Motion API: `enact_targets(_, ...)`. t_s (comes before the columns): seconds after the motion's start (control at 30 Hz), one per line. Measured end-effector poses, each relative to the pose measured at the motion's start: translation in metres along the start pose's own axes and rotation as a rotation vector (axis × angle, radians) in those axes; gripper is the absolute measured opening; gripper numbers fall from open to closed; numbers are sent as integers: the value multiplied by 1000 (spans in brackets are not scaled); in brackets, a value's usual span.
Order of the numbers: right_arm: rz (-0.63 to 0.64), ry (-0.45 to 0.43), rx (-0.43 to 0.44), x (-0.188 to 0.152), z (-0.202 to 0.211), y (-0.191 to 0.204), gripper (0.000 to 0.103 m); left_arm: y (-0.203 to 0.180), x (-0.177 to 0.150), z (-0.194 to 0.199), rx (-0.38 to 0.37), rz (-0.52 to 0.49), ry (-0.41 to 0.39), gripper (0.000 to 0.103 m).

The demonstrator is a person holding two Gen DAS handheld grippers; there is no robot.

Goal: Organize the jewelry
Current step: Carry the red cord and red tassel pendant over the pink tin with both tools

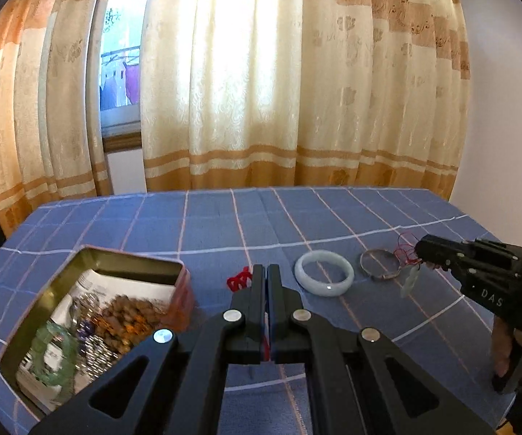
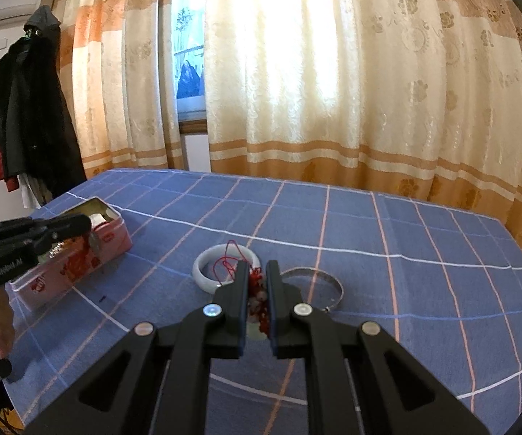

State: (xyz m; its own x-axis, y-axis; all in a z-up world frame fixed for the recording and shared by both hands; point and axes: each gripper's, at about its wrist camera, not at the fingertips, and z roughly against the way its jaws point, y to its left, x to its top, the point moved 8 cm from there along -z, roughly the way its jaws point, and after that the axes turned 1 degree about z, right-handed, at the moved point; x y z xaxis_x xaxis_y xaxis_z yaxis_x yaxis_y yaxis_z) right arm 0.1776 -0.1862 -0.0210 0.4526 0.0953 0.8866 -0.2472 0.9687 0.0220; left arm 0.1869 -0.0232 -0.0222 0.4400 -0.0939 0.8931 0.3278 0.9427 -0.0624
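Pendant (image 2: 257,301), red-corded, hanging pinched in my right gripper (image 2: 258,302); tin (image 2: 110,233) lying well off to its left; left gripper (image 1: 267,286), jaws pressed together, sitting nearer tin; I am judging a leftward carry.

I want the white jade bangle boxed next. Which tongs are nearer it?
Right. The right tongs, shut on a red-corded pendant, hover just beside the white jade bangle; the left tongs sit farther off, nearer the tin.
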Motion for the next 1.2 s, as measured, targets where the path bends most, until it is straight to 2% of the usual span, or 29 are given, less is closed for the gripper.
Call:
enact_targets(0.27, 26, -19, 42, 17, 6, 19, 11, 7, 11, 9, -26, 36, -4, 0)
enact_targets(0.53, 84, -32, 68, 38, 7, 43, 11, 6, 15, 15, 111, -59, -21, 0)
enact_targets(0.73, 99, -26, 98, 50, 4, 60, 11, 18, 16, 17, 150, -83, -5, 0)
enact_targets(1.2, 167, -2, 158, 69, -15, 116, 11, 68, 14, 22, 221, -66, 28, 0)
